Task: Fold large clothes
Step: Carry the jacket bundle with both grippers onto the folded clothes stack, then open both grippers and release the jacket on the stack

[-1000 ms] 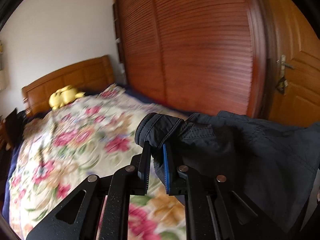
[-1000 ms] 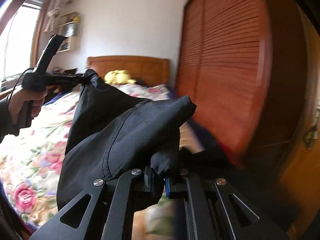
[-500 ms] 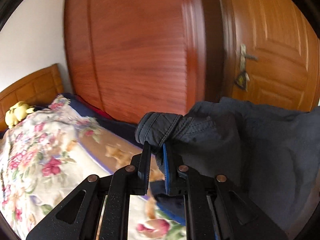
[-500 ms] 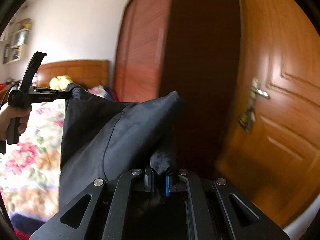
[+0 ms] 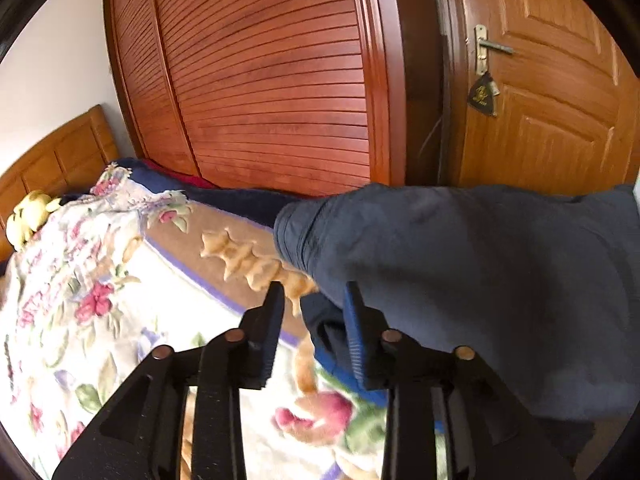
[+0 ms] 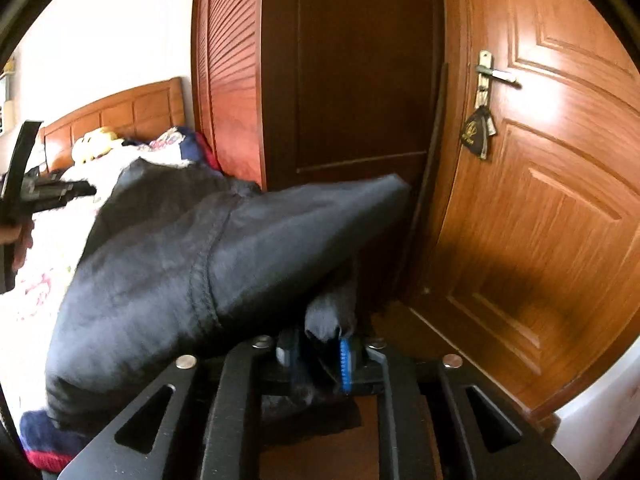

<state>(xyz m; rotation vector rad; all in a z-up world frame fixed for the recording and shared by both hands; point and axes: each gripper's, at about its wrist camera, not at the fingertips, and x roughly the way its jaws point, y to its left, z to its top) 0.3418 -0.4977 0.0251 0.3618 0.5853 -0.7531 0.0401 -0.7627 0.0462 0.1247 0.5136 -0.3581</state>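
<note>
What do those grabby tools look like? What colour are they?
Each tool is matt black with two flat arms, triangular cut-outs and round silvery rivets. The left tool and the right tool both end in fingers carrying ribbed blue pads. No cables or sleeves show.

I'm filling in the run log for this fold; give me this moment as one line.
step: laying dark jacket on bed | left gripper: opening, cloth against one pad | right gripper: opening, cloth between

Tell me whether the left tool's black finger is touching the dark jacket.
Apart. The left wrist view shows the black finger clear of the dark jacket, with floral bedspread visible between them. Jaws opening, jacket edge between.
</note>
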